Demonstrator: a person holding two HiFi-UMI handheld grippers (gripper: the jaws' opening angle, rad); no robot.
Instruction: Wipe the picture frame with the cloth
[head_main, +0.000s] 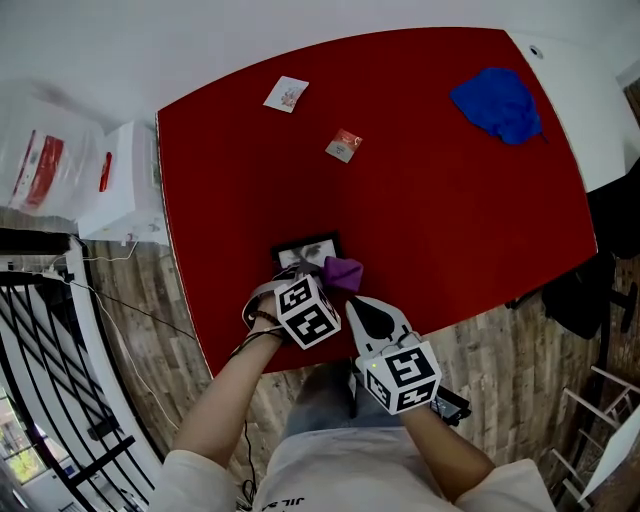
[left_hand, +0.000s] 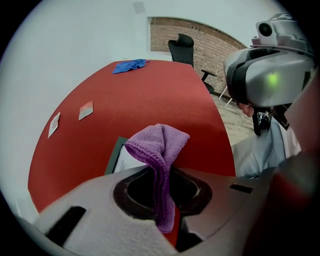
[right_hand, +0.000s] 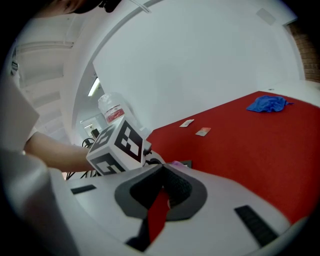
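Note:
A small black picture frame (head_main: 305, 249) lies flat near the front edge of the red table (head_main: 420, 200). My left gripper (head_main: 327, 284) is shut on a purple cloth (head_main: 344, 271), which bunches over the frame's right end. In the left gripper view the purple cloth (left_hand: 159, 150) rises out of the shut left gripper (left_hand: 163, 176), and the frame (left_hand: 116, 155) shows beneath it. My right gripper (head_main: 363, 306) sits just right of the left one at the table's edge, shut and holding nothing. In its own view the right gripper (right_hand: 161, 170) is closed beside the left gripper's marker cube (right_hand: 118, 145).
A blue cloth (head_main: 498, 103) lies at the far right corner. Two small cards (head_main: 287, 93) (head_main: 343, 145) rest toward the back. A white box (head_main: 120, 180) and a plastic bag (head_main: 35, 160) stand left of the table. An office chair (left_hand: 182, 49) stands beyond the table.

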